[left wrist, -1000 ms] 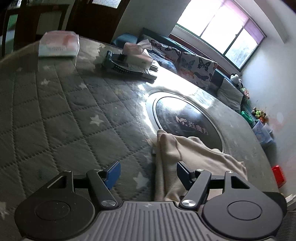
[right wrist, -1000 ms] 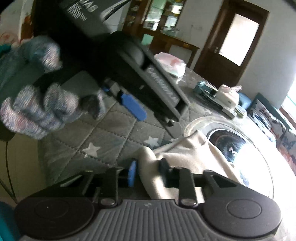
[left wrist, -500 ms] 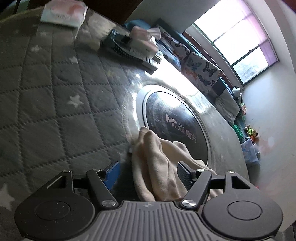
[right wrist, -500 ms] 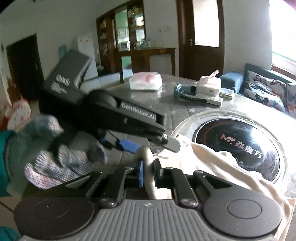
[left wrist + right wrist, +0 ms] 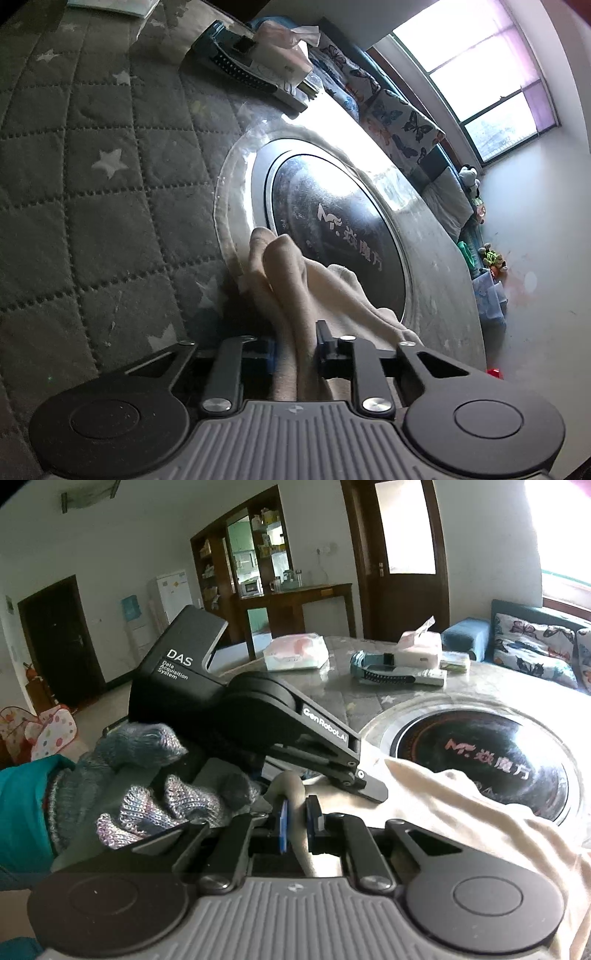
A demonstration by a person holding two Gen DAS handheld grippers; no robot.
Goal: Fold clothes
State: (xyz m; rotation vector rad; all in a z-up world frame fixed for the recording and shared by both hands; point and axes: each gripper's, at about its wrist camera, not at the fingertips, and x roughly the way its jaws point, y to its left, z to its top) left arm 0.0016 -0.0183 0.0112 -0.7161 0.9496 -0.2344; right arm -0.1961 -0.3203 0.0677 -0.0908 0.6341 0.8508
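A cream garment lies bunched at the near edge of the round table, partly over the dark glass disc. My left gripper is shut on a thick fold of it. In the right wrist view the same cream garment spreads to the right, and my right gripper is shut on a thin rolled edge of it. The left gripper's black body, held by a gloved hand, sits just beyond the right one, its tip touching the cloth.
A grey quilted star-pattern cover lies on the table's left side. At the far side rest a tissue box, a teal and black device and a pink wipes pack. A butterfly-print sofa stands behind.
My left gripper went from open beside the garment to shut on a fold of it. My right gripper closed fully on the garment's edge and rose with it.
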